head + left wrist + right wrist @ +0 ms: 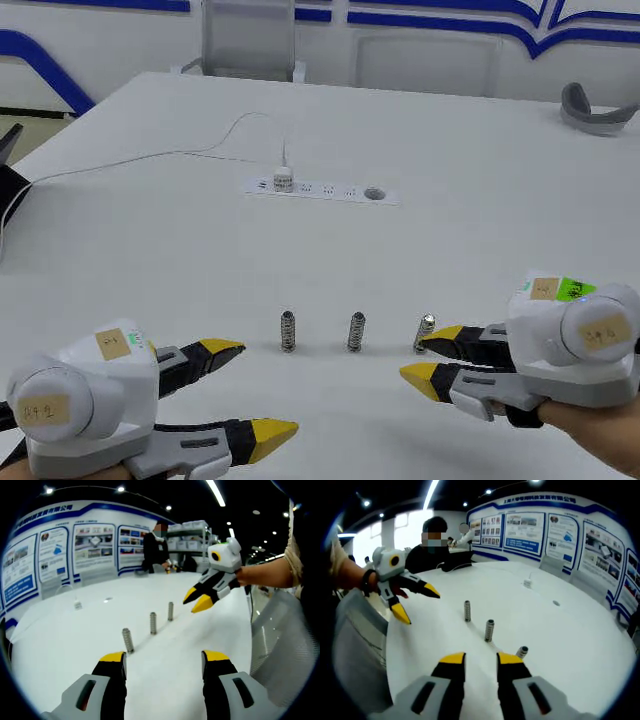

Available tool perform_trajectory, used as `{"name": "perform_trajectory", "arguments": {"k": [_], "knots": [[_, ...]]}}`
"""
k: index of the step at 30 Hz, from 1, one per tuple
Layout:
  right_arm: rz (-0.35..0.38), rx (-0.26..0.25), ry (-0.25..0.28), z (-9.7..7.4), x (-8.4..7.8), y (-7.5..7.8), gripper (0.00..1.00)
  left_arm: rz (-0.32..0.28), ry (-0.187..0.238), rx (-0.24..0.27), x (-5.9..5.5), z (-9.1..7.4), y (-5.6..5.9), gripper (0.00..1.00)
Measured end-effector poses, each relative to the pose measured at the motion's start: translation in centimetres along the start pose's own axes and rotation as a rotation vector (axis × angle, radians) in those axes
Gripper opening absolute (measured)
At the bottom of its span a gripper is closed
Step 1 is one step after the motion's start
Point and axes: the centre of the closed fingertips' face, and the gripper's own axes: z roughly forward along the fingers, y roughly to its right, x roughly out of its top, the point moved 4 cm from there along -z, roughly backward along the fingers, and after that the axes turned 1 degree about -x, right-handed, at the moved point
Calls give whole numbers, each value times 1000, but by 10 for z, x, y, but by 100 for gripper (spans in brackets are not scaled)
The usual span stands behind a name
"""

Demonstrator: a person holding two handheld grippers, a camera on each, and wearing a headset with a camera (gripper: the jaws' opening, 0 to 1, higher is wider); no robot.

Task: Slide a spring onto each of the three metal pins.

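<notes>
Closest in, at the lower left of the head view, the white-and-grey left gripper with yellow jaw tips [265, 388] hovers over the white tabletop [150, 250], its jaws spread wide with nothing between them. Three short upright metal pins stand in a row between the two grippers, each with a coiled grey spring [356, 338] around it: the left pin [288, 331], the middle pin [356, 326] and the right pin [425, 333], whose bright top shows above the coil. At the lower right, the matching right gripper [412, 358] has its jaws parted more narrowly and also grips nothing. Its upper tip sits just beside the right pin, and whether they touch cannot be told. Farther back lies a white power strip [320, 188], with a thin white cable [150, 156] trailing off to the left.
</notes>
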Motion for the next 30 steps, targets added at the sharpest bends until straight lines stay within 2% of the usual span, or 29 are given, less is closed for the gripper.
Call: {"name": "perform_trajectory", "arguments": {"k": [8,17,30], "knots": [[23,-22,7,-10,-14,10,29,-2,-4,-1,-1,1,-1,62],[28,-22,20,-19,-28,15,36,-11,-8,6,-5,-1,-3,63],[30,-26,47,-28,-30,19,47,-19,-12,16,-7,-3,-6,64]]}}
